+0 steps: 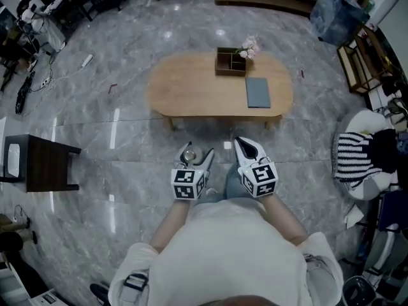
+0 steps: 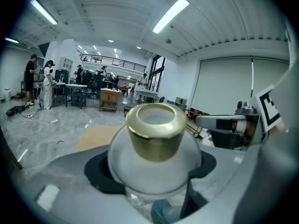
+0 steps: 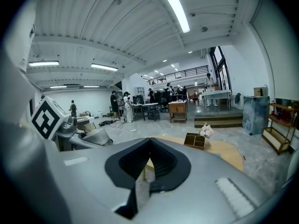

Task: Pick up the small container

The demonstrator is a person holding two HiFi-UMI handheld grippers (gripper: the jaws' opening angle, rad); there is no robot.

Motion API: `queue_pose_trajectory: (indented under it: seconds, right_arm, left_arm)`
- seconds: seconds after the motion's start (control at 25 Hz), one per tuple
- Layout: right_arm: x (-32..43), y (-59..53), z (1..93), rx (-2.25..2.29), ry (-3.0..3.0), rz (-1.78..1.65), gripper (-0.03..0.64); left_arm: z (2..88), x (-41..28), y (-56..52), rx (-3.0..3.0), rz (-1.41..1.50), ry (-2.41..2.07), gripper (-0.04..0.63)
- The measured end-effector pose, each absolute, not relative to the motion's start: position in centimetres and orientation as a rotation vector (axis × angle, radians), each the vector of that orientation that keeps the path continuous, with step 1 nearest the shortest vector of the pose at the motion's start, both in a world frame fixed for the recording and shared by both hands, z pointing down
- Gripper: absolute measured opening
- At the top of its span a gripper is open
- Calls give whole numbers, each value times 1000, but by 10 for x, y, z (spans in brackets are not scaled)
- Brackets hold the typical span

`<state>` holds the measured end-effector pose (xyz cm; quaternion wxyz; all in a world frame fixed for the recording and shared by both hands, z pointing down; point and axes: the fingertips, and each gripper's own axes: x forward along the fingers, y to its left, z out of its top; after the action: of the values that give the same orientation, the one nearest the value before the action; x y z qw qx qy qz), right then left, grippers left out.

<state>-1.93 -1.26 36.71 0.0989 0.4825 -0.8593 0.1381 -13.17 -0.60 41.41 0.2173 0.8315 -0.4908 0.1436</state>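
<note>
Left claw [image 1: 193,158] spread wide, clamped on frosted gold-capped small container [image 2: 156,132], cap up, likely to keep contents in; wooden worktop [image 1: 191,88] well apart at twelve o'clock; right claw [image 3: 149,148] closed, empty, three o'clock

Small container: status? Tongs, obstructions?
Left tongs clamped on small container, away from the wooden table. Right tongs shut, empty. No obstruction seen.

1. Illumination bright and even, from ceiling tube lights [image 3: 176,9] overhead.
2. Glare streaks noted on the polished marble floor [image 1: 115,129].
3. Both gripper views show heavy fisheye bending and black vignetted corners.
4. Nearest foreground is soft; head view is sharp.
</note>
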Motion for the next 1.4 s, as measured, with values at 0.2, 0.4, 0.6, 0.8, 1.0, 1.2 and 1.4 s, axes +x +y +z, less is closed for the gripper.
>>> queue_pose_trajectory:
  seconds: [0.2, 0.4, 0.6, 0.8, 1.0, 1.2, 1.4]
  right_arm:
    - [-24, -18, 349, 1408, -2565, 381, 0]
    - [-25, -18, 346, 1394, -2585, 395, 0]
    - [-27, -16, 348, 1394, -2592, 422, -2]
    - [-31, -19, 344, 1388, -2595, 377, -2]
    - [-35, -22, 344, 1375, -2595, 363, -3]
    - [-37, -22, 346, 1365, -2593, 359, -2]
    - [-40, -24, 343, 1368, -2594, 350, -2]
  left_arm:
    - [392, -138, -8, 2308, 360, -1371, 344]
    - [376, -138, -14, 2354, 334, -1385, 344]
    - [373, -141, -15, 2357, 319, -1399, 344]
    - [374, -146, -15, 2345, 314, -1411, 344]
    - [377, -147, -15, 2334, 312, -1410, 344]
    - [378, -149, -15, 2328, 316, -1421, 344]
    - [375, -153, -17, 2321, 303, -1435, 344]
